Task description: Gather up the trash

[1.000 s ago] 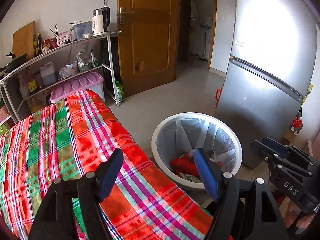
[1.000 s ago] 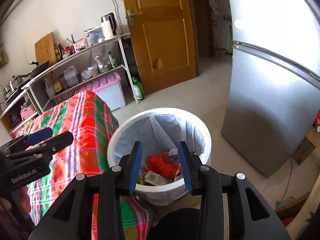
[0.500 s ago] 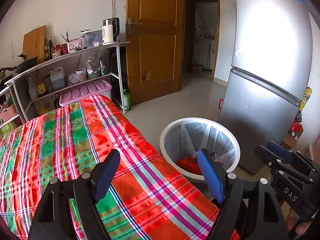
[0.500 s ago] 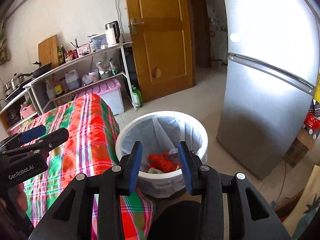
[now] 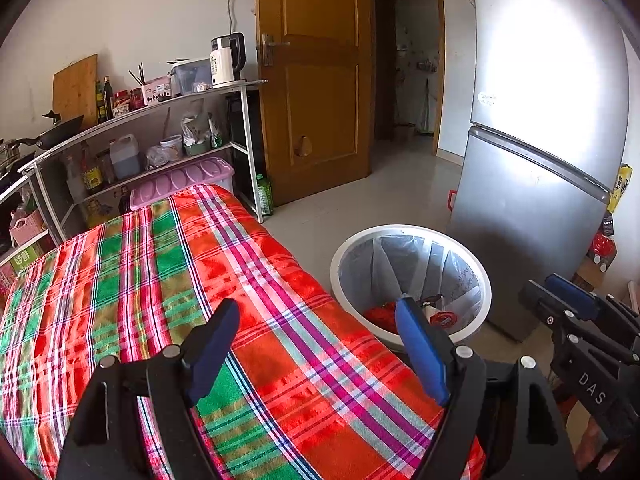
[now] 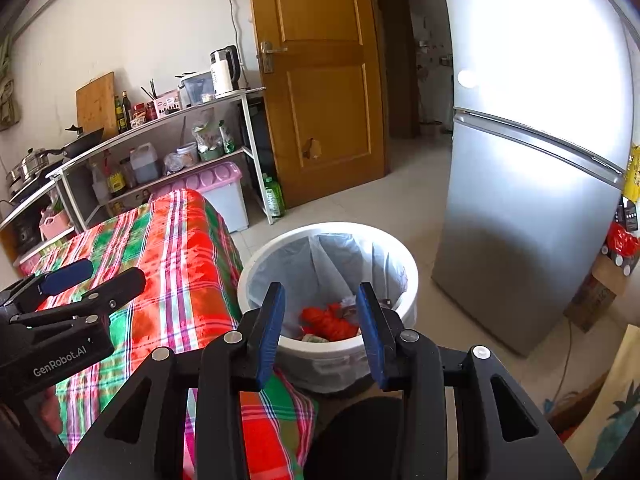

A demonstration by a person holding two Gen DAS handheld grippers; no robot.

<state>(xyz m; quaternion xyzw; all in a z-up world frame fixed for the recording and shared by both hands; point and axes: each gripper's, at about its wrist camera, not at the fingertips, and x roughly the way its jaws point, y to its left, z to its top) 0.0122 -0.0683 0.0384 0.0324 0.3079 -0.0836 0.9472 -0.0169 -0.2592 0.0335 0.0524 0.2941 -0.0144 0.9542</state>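
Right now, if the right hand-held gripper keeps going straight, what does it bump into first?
Probably the round white plastic trash bin; the right hand-held gripper, open and empty, points into it, toward the red trash.

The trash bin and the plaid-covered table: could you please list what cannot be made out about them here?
- Trash bin contents: right wrist view, partly hidden by the hand-held gripper fingers; only red trash shows.
- Bin base: left wrist view, hidden behind the plaid tablecloth.
- Near table end: both views, cut off by the bottom edge.

Woven plaid cloth (image 5: 168,280), glossy metal fridge (image 5: 540,140), wooden door (image 5: 316,80)
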